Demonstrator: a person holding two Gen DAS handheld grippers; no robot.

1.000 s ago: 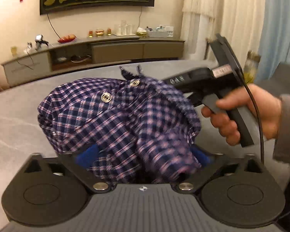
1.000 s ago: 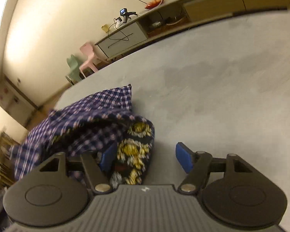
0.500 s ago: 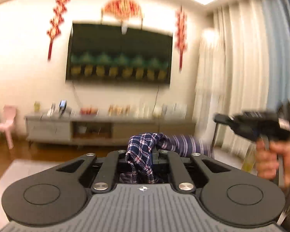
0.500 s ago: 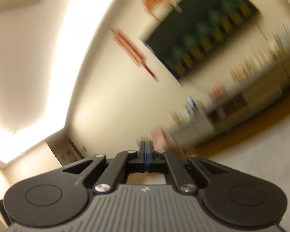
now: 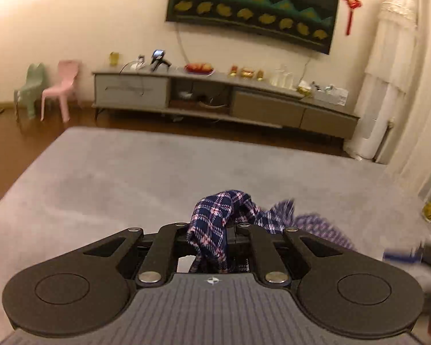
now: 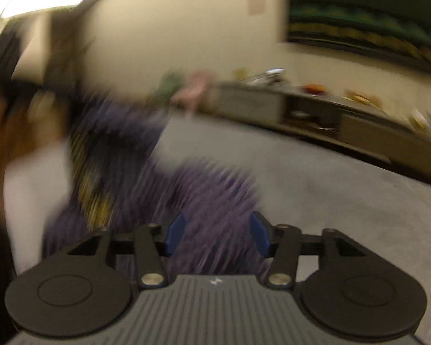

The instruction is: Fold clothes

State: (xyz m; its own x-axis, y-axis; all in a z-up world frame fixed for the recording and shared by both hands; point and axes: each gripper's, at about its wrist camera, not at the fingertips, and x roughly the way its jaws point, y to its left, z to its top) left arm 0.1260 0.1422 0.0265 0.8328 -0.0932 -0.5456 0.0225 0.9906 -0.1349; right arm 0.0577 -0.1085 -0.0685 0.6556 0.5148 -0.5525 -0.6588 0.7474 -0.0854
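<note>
Plaid shirt (image 5: 212, 224) lifted off table, left tool (image 5: 211, 234) clamping it, right tool (image 6: 217, 234) just opened

The grey surface (image 5: 135, 172) lies bare ahead and to the left of the left gripper (image 5: 212, 234), giving open passage up to its far edge. To the right, passage is obstructed by the plaid garment (image 5: 275, 215), which trails from the clamped jaws toward the right gripper (image 6: 217, 234). In the right wrist view the cloth fills the room between and ahead of the spread blue pads (image 6: 175, 231), apparently without contact, though motion blur prevents confirmation; bare surface remains to the right.
</note>
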